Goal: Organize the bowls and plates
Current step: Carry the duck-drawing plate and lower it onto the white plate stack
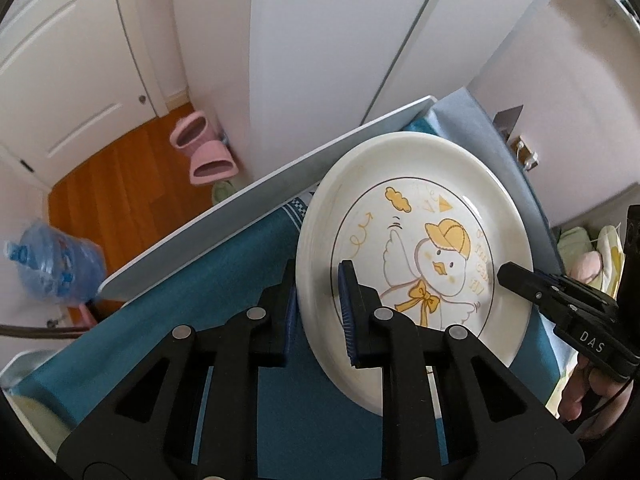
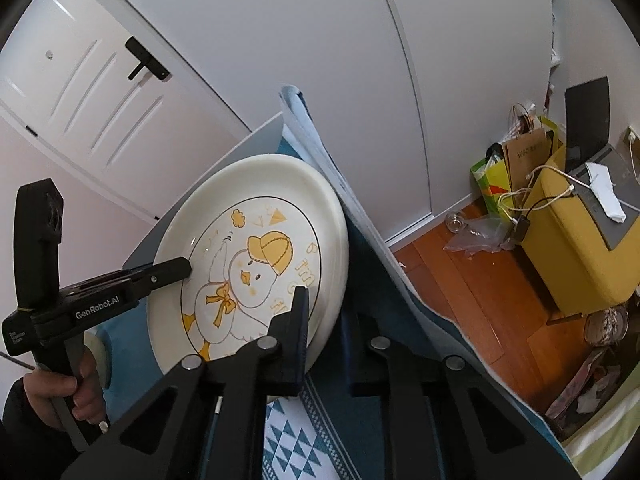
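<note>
Both my tongs, left (image 1: 320, 312) & right (image 2: 326, 332), pinch opposite rims of the glossy round duck plate (image 1: 416, 240). Blue cloth (image 1: 224, 280) covers the worktop; white board (image 1: 256, 208) lies along its far edge.

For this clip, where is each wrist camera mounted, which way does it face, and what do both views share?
Left wrist: on the left gripper, looking down along fingers clamped on the duck plate; the right gripper and its hand show.
Right wrist: on the right gripper, looking down at the plate's opposite rim; the left gripper and hand show.
Shared: plate, blue cloth, both grippers.
</note>
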`<state>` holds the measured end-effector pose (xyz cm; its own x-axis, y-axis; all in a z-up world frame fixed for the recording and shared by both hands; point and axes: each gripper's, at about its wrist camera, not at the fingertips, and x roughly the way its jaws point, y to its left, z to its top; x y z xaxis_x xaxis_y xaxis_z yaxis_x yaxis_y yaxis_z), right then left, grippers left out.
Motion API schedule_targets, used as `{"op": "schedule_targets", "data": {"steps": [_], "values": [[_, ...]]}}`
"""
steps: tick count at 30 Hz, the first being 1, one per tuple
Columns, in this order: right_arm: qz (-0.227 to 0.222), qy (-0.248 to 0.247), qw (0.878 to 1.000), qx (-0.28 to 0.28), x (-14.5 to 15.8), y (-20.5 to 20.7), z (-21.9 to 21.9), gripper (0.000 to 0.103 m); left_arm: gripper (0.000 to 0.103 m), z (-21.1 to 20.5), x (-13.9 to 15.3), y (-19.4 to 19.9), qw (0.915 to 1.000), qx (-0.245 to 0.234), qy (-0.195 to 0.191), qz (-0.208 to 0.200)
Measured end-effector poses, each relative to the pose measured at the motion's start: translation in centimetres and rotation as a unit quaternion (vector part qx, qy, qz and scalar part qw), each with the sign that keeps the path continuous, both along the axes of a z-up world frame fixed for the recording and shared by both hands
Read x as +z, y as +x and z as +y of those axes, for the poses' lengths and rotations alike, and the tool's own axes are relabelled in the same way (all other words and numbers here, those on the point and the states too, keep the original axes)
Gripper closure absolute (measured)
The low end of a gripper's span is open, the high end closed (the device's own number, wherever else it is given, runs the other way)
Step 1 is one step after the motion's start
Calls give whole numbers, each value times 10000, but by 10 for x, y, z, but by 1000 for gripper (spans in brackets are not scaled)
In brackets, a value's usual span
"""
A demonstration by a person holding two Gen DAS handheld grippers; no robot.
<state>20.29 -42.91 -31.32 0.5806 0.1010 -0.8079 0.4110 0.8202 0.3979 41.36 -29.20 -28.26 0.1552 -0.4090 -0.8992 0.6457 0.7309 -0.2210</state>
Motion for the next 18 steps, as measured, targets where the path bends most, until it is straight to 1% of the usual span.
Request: {"op": "schedule_targets", "data": {"steps": [4, 7, 14, 18], "values": [[-80, -85, 9998, 142, 15, -6, 4, 90, 86, 9, 22, -12, 9997, 172, -78, -146], [-185, -164, 9991, 349, 35, -12, 10, 90, 86, 23, 40, -26, 9991, 335, -118, -237], [-391, -310, 9949, 871, 83, -32, 44, 90, 86, 75, 87, -72, 9955, 796, -219, -473], [-456, -348, 9917, 1152, 99, -50, 74, 90, 86, 112, 108, -103, 9924, 1039, -285, -599]]}}
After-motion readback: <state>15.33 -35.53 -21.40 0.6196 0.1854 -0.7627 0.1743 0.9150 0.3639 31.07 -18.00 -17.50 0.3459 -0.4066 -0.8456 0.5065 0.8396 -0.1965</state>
